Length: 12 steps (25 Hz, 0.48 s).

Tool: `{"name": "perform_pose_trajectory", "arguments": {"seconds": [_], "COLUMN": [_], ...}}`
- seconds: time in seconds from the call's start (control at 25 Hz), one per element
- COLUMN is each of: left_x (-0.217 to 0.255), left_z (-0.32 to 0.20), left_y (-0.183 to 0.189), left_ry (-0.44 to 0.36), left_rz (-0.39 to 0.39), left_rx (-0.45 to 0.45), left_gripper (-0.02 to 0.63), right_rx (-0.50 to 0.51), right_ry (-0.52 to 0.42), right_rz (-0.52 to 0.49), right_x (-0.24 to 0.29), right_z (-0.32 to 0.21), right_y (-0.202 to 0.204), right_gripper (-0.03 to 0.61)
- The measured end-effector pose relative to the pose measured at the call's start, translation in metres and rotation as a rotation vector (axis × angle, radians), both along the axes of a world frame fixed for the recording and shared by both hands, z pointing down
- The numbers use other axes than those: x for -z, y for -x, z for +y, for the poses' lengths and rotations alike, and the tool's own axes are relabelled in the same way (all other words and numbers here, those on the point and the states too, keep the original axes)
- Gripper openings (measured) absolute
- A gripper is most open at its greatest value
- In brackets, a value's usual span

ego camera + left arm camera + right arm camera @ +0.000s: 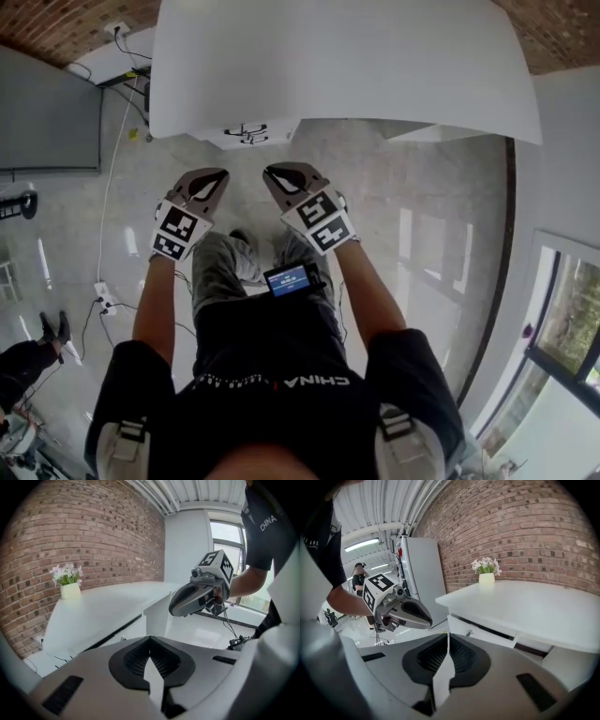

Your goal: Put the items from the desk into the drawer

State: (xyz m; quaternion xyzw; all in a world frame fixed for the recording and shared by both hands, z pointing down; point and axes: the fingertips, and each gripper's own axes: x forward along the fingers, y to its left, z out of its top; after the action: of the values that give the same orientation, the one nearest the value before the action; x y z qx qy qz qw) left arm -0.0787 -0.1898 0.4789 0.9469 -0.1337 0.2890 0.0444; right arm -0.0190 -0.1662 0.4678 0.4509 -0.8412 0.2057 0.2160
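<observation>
Brick wall and glossy grey floor frame a white tabletop (337,66) that stands ahead of both pairs of fingers.

Furthest left, a pot of flowers (70,590) stands at the far end of the tabletop, well apart from the fingers. It is the only item I can make out on it. The left gripper (150,640) has its fingers pressed together with nothing between them. Ahead of the fingers and under the tabletop's edge sits the drawer (485,632), seemingly open only a crack, with a small knob (469,633) on its front. The right gripper (448,635) matches the left, its fingers narrowed to touching and empty.

The task looks barely begun, with nothing held and the drawer not properly open. The next move likely calls for one gripper to spread its fingers, take the knob and pull, before either reaches up for the pot.

Only the head view shows the two grippers side by side, short of the tabletop, but it shows no pot. Both gripper views show the pot, and the right one gives the drawer's dark gap most plainly.
</observation>
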Motion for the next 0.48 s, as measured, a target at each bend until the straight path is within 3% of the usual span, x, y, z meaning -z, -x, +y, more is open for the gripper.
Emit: {"name": "perform_pose_trajectory", "arguments": {"seconds": [0.24,0.48], "left_x": [0.14,0.195], "left_z": [0.026,0.061], "left_y": [0.008,0.008], "left_ry": [0.005,-0.023], "left_rz": [0.017,0.009], "left_rx": [0.051,0.077], "left_gripper": [0.012,0.012], "right_rx": [-0.027,-0.064], "right_ry": [0.015,0.011], "right_rz": [-0.008,-0.001], "right_x": [0.131,0.183], "right_z": [0.03,0.065], "right_y": [-0.007,-0.023], "right_gripper": [0.025,0.025]}}
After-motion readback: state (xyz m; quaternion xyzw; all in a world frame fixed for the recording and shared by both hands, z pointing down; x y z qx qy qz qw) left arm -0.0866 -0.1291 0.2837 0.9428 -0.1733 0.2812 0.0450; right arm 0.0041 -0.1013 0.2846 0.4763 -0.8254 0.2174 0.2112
